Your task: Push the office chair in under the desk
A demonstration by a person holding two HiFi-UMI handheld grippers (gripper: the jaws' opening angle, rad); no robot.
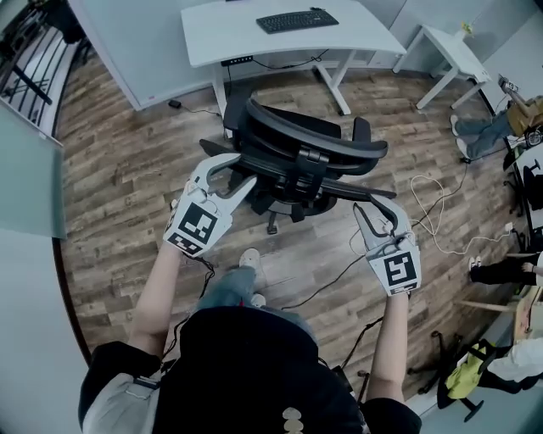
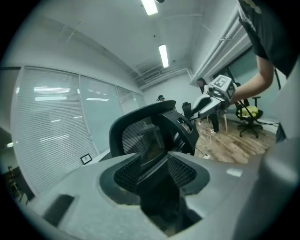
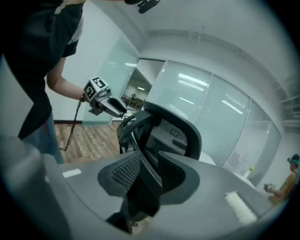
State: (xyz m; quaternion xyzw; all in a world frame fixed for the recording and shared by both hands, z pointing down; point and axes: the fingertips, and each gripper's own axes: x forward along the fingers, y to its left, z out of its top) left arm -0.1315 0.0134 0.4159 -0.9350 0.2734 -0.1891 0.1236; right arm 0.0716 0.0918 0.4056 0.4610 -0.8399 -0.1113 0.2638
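A black mesh office chair [image 1: 305, 157] stands on the wood floor with its back towards me, in front of the white desk [image 1: 254, 38]. My left gripper [image 1: 240, 172] is at the left end of the backrest rim, open, with the rim between its jaws. My right gripper [image 1: 376, 212] is at the right end of the backrest, also open around the rim. In the left gripper view the chair's back [image 2: 140, 136] runs into the gap of the left gripper [image 2: 152, 164]. The right gripper view shows the same, the chair's back [image 3: 173, 136] reaching into the right gripper [image 3: 145, 171].
A black keyboard [image 1: 297, 19] lies on the desk. A small white table [image 1: 450, 51] stands at the back right. Cables [image 1: 433, 212] trail over the floor to the right. Another chair [image 1: 462, 381] and people's legs [image 1: 484, 131] are at the right edge.
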